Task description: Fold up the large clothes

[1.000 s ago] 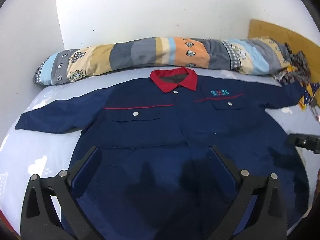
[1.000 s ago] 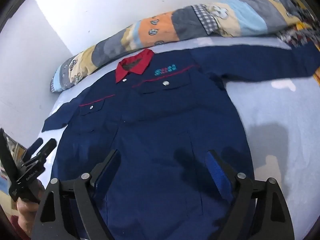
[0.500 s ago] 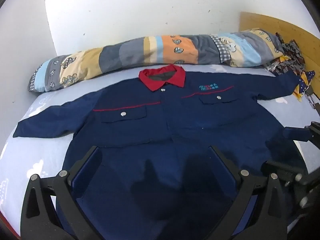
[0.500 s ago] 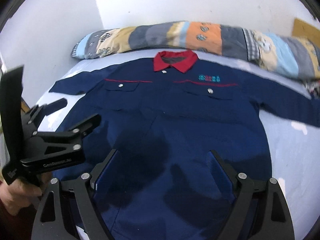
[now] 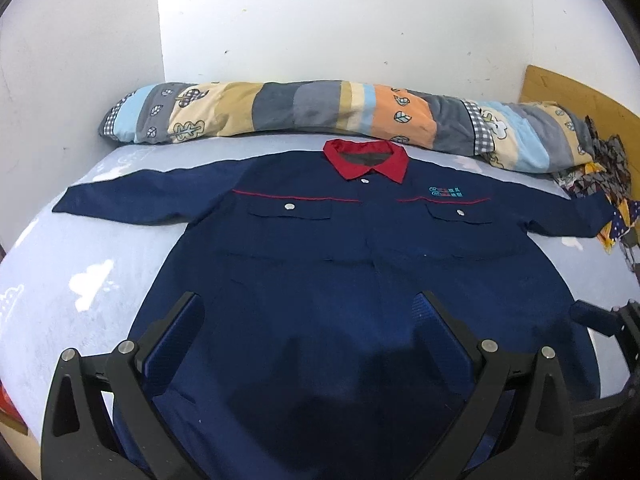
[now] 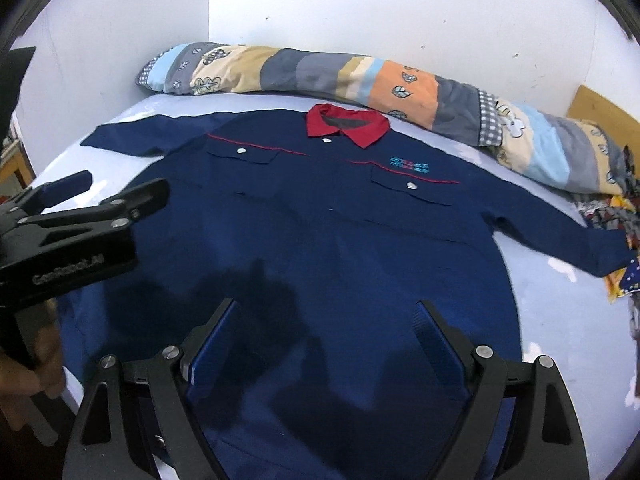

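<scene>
A navy work jacket with a red collar lies spread flat, front up, on a light blue bed sheet, both sleeves out to the sides. My left gripper hovers over the jacket's lower hem, open, with nothing between its fingers. My right gripper is open too, above the hem a little to the right. In the right wrist view the left gripper shows at the left, held by a hand. The right gripper's fingers poke in at the left wrist view's right edge.
A rolled patchwork quilt lies along the white wall behind the collar. A wooden headboard and a heap of patterned cloth are at the right end of the bed. The bed's left edge drops off beside the left sleeve.
The right gripper has swung sideways and rolled, so the jacket now shows nearly straight and the left gripper fills its left side. The left gripper has shifted slightly. Both stay open.
</scene>
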The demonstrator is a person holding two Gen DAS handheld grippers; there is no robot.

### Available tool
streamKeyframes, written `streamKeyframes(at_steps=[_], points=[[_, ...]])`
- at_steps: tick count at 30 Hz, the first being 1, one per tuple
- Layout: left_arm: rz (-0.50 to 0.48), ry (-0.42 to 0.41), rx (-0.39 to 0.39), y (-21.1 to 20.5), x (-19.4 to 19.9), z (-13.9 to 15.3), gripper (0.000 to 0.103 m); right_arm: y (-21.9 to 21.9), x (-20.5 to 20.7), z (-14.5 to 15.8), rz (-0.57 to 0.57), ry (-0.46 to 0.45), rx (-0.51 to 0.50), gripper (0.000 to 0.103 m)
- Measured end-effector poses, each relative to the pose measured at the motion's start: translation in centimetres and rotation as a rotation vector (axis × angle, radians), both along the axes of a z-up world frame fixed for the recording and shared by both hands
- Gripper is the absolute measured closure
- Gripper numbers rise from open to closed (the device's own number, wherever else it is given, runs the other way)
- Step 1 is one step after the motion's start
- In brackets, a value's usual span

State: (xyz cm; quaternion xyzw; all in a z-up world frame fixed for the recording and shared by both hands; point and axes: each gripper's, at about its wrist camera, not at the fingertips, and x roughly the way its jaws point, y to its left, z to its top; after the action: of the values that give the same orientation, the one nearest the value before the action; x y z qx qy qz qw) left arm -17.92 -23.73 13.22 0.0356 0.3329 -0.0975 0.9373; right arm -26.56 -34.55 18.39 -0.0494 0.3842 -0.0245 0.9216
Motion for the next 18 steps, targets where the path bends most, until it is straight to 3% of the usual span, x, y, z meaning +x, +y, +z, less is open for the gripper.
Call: streamKeyframes(at_steps=[6, 9, 16, 18], points=[[-0.046, 0.025, 0.001, -2.4, 0.8, -0.8, 0.0, -3.6, -0.2, 1.4, -0.093, -0.003, 0.116, 0.014], [-0.079, 0.033, 0.011, -4.0, 1.5, -1.0, 0.0, -7.4, -0.2, 3.1, -0.152, -0.023, 0.225, 0.014], [-0.146, 0.009, 0.012, -5.7, 2.4, 0.0, 0.0, -25.0, -2.8, 6.3, -0.463, -0.183, 0.588, 0.015], [-0.15, 0.016, 0.009, -5.6, 2.7, 0.0, 0.0, -29.6, -4.3, 6.1, -0.55, -0.221, 0.671, 0.024]])
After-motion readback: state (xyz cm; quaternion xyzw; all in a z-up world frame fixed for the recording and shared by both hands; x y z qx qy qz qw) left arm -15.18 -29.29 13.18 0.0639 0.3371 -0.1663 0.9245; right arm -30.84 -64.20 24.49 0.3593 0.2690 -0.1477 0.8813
